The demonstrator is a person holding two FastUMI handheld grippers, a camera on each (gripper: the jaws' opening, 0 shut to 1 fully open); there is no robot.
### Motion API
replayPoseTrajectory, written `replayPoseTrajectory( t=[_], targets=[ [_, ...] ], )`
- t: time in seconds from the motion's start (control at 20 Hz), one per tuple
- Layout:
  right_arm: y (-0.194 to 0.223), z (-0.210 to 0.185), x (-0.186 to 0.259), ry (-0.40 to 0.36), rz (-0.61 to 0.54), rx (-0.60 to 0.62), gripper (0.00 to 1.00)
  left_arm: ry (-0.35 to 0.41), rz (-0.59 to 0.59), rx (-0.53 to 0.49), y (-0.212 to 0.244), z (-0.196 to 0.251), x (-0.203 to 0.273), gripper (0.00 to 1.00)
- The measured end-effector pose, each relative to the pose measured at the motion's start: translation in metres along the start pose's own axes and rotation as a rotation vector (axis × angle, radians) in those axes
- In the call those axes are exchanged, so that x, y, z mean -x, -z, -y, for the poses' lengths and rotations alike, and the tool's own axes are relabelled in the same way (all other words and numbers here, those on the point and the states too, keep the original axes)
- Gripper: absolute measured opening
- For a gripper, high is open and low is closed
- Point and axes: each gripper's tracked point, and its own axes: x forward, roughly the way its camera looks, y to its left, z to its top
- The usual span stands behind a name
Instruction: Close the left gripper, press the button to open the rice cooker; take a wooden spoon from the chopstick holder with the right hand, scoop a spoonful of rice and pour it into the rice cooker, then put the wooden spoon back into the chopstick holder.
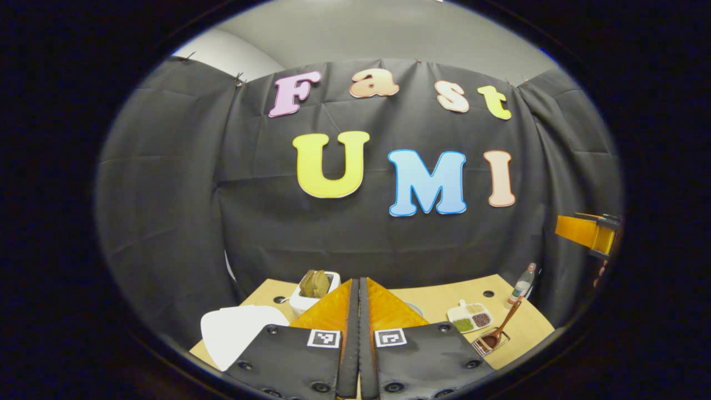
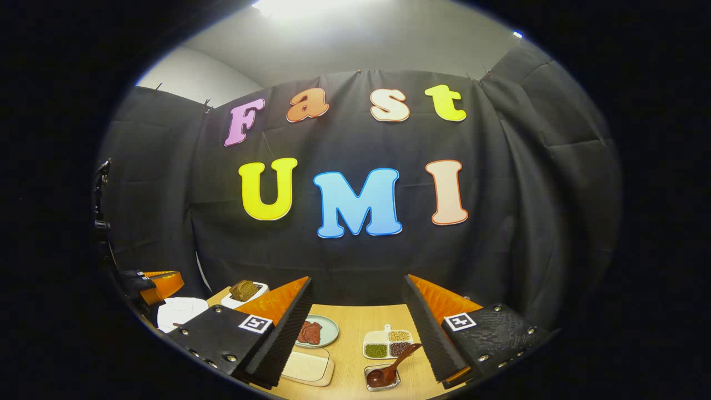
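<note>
The white rice cooker sits with its lid down at the table's left; my left gripper is shut and empty, held above the table just right of it. The rice cooker also appears low left in the right gripper view. A wooden spoon leans with its bowl in a small chopstick holder, also visible as spoon and holder. A shallow tray of rice lies near the front. My right gripper hangs open above the table, holding nothing.
A divided dish of beans and a plate of red meat lie mid-table. A white box with brown slices stands at the back left, a bottle at the back right. The right gripper hovers far right.
</note>
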Motion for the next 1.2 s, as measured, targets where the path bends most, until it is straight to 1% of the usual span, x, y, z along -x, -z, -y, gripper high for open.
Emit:
replayPoseTrajectory(
  t=[0.05,0.25,0.3,0.35,0.45,0.6,0.9,1.1,1.2],
  targets=[
    [0.001,0.000,-0.001,-0.003,-0.003,0.001,0.97,-0.010,-0.024,0.015,0.009,-0.007,0.000,0.10],
    [0.008,0.000,-0.004,-0.008,-0.017,0.005,0.97,-0.058,-0.096,0.040,0.039,-0.042,0.003,0.08],
    [0.011,-0.001,-0.006,-0.009,-0.021,0.007,0.97,-0.069,-0.115,0.044,0.047,-0.052,0.004,0.11],
    [0.013,-0.001,-0.006,-0.012,-0.027,0.009,0.97,-0.078,-0.133,0.054,0.054,-0.062,0.006,0.09],
    [0.019,-0.003,-0.007,-0.018,-0.039,0.010,0.97,-0.093,-0.191,0.100,0.075,-0.081,0.008,0.09],
    [0.026,-0.006,-0.008,-0.025,-0.053,0.018,0.97,-0.137,-0.236,0.167,0.097,-0.118,0.013,0.09],
    [0.042,-0.006,-0.009,-0.023,-0.089,0.016,0.97,-0.197,-0.348,0.232,0.140,-0.168,0.021,0.09],
    [0.047,-0.006,-0.009,-0.021,-0.101,0.018,0.97,-0.185,-0.430,0.299,0.170,-0.170,0.021,0.09],
    [0.047,-0.005,-0.009,-0.019,-0.103,0.020,0.97,-0.189,-0.467,0.303,0.186,-0.173,0.018,0.09]
  ],
)
